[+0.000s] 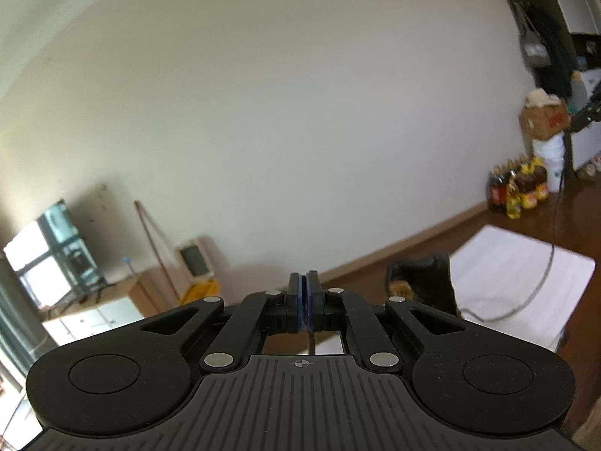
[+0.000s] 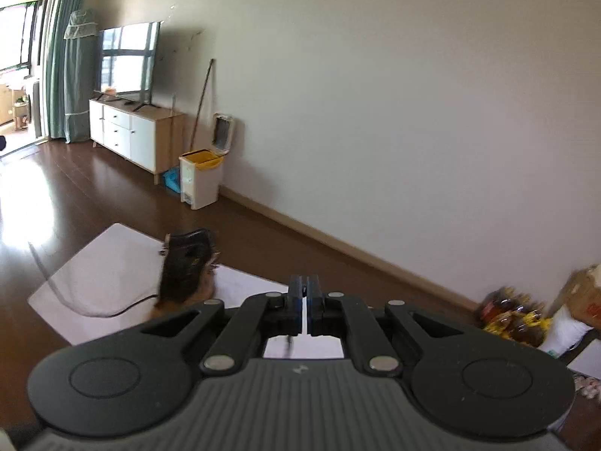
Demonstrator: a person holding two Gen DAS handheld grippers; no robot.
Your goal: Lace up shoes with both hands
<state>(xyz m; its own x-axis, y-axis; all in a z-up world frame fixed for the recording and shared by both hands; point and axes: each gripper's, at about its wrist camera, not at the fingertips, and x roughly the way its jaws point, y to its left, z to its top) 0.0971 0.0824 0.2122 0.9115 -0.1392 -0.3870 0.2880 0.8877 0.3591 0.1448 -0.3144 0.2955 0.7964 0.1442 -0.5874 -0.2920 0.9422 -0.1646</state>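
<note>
Big plain off-white wall (image 2: 394,94) fills most of both views, with a light wooden skirting board (image 2: 338,242) along its foot and dark glossy wood floor (image 2: 75,188) below, plenty of bare floor around. White mat (image 2: 112,267) lies flat on the floor, rounded corners, smooth and bright (right corner edge clear in the left wrist view (image 1: 526,270)). TV (image 2: 129,64) stands on a white and light-wood cabinet (image 2: 131,131) by teal curtains (image 2: 62,56); a pale bin with a yellow liner (image 2: 201,178) is just beside the cabinet, against the wall. Cardboard box (image 1: 544,120) and a cluster of bottles with yellow and red labels (image 1: 518,191) sit near the wall at the other end. Shoe (image 2: 186,270) is a dark boot with a tan sole, standing near the mat's far edge, blurred; in the left wrist view it (image 1: 424,285) shows right of the fingers. A thin grey lace (image 2: 64,293) arcs loosely over the mat, also seen (image 1: 533,293) curving on the left camera. Left tongs (image 1: 305,282) pressed together, a thin dark strand pinched between the blue pads (probably lace). Right tongs (image 2: 305,285) pressed together too, a thin dark strand hanging below them.
</note>
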